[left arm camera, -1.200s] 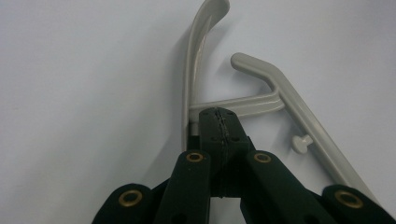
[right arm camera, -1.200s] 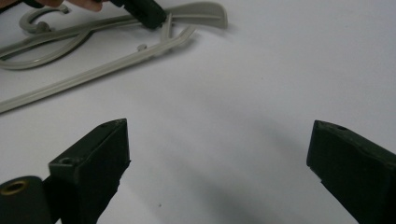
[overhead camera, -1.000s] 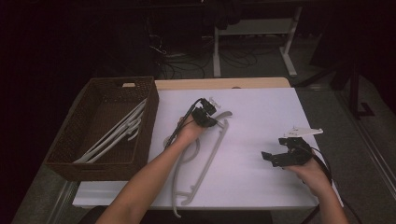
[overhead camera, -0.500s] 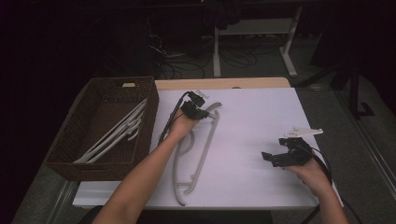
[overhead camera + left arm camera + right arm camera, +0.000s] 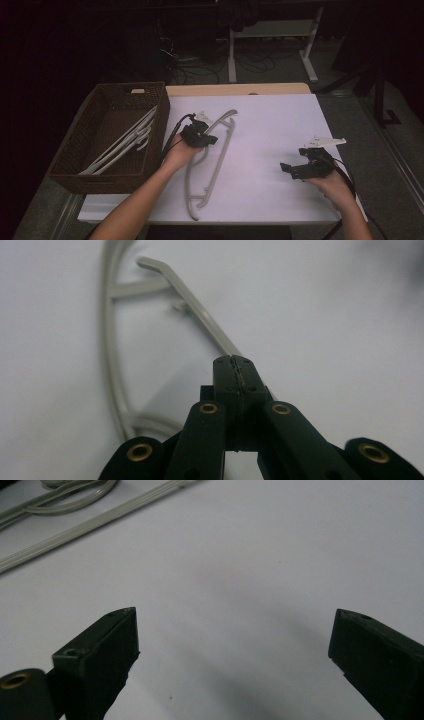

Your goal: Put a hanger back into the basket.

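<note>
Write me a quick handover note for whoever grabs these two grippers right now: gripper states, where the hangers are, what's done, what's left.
Left gripper: jaws shut on the grey hanger, gripping its thin bar; part of the hanger is lifted toward the basket.
Right gripper: jaws wide open, nothing between them, low over the bare white table on the right side.
Wicker basket: stands at the table's left end, with several pale hangers already lying in it.
Done: those hangers are in the basket.
Left: likely carry the held hanger over the basket rim and release it.
</note>
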A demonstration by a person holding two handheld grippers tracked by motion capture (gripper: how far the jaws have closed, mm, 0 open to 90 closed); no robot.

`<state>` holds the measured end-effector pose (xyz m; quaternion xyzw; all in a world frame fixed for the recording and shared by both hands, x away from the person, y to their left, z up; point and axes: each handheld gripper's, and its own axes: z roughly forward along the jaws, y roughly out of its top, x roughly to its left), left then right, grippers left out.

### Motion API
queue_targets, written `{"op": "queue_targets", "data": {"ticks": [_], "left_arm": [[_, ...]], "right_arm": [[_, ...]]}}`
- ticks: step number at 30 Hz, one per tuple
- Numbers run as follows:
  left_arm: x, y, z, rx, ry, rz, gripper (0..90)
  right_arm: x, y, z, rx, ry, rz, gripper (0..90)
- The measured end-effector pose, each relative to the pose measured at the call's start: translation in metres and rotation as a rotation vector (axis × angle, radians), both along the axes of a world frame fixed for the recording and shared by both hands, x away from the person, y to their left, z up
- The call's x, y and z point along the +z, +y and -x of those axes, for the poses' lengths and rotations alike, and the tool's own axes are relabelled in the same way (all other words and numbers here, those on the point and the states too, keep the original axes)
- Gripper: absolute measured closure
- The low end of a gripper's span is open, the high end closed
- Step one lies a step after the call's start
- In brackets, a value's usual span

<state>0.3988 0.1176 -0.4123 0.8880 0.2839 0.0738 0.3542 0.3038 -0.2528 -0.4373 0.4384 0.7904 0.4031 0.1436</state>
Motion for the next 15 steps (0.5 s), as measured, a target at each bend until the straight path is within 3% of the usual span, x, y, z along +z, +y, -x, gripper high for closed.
{"op": "queue_targets", "data": {"ticks": [1,3,6,9,12,15], "left_arm": [[-0.002,0.002,0.012,-0.025,0.007,-0.01,90.0],[-0.006,0.005,0.023,-0.048,0.032,0.004,90.0],[-0.011,0.008,0.035,-0.066,0.045,-0.012,90.0],[-0.02,0.014,0.057,-0.104,0.065,-0.035,90.0],[-0.026,0.015,0.067,-0.126,0.079,-0.07,90.0],[-0.031,0.018,0.07,-0.129,0.103,-0.079,90.0]], "right_arm": [[0.0,0.0,0.0,0.001,0.001,-0.001,5.6],[0.0,0.0,0.0,0.001,0.001,-0.001,5.6],[0.0,0.0,0.0,-0.001,0.002,-0.001,5.7],[0.0,0.0,0.0,0.001,0.001,0.001,5.7],[-0.001,0.0,0.0,0.001,0.002,0.003,5.6],[0.0,0.001,0.0,0.004,0.001,0.005,5.7]]}}
